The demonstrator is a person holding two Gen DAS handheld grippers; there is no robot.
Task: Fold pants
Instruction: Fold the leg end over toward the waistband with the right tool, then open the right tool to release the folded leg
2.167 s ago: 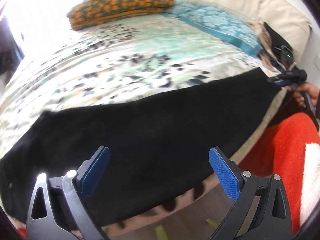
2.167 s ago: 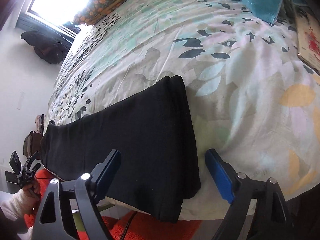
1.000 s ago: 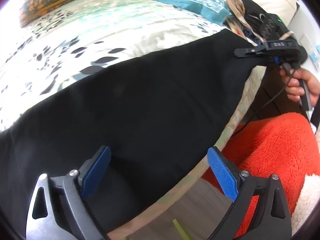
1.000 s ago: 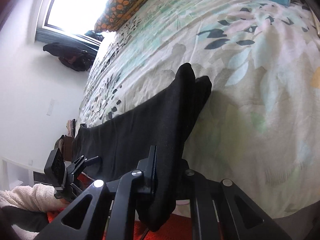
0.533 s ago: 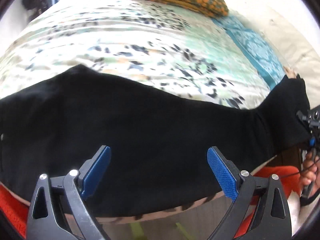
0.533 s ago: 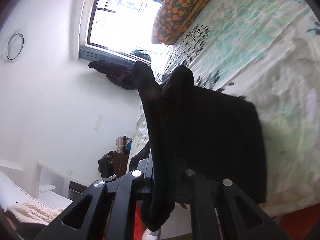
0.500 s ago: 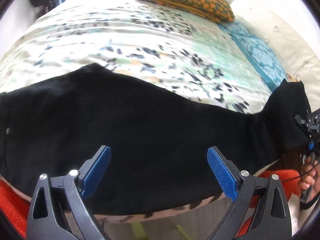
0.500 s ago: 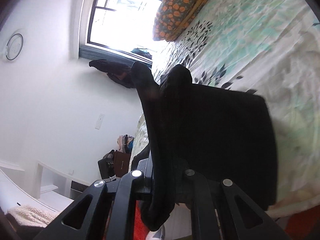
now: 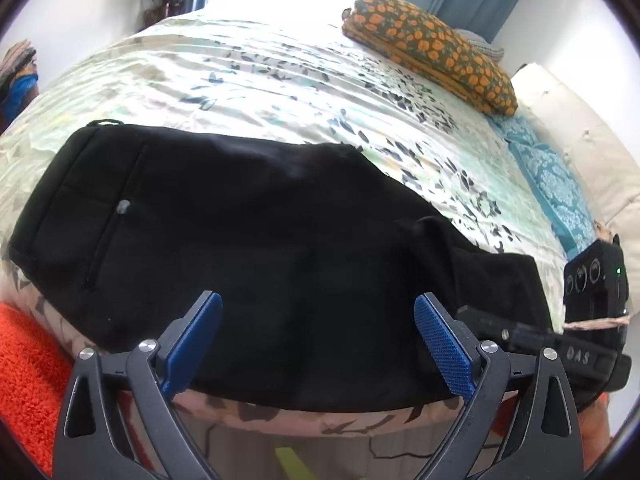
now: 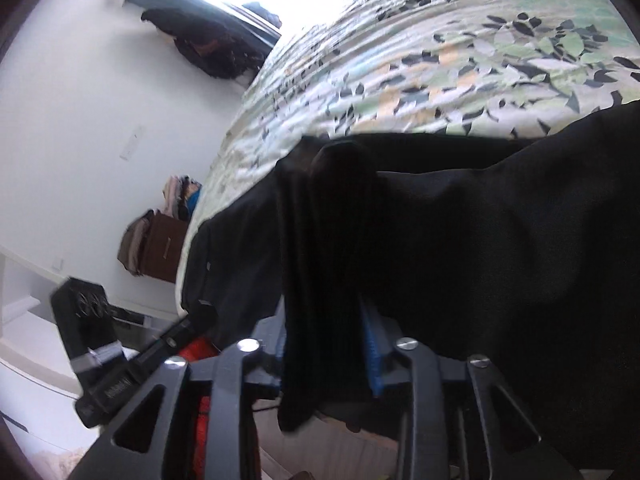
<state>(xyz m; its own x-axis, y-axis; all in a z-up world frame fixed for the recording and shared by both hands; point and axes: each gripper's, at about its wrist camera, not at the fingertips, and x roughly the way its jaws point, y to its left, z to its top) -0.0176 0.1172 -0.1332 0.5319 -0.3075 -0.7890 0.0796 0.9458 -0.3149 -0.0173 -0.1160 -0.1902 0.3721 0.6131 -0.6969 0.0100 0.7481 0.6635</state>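
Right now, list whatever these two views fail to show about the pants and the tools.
- Right wrist view: the right tool pads are buried in bunched pants; which hem it pinches is unclear.
- Left wrist view: the near pants edge drops over the bed edge, behind the open left tool.
- Left wrist view: the right tool tips are covered by cloth.

left tongs (image 9: 316,344) spread wide, gripping nothing; right tongs (image 10: 326,344) clamped tight on black cloth.

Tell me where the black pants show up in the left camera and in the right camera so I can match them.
Left wrist: pants fill the middle, lying on the bed's near edge.
Right wrist: pants fill the centre and right, cuff end pinched in the right gripper.
Shared landmark: the floral bedspread.
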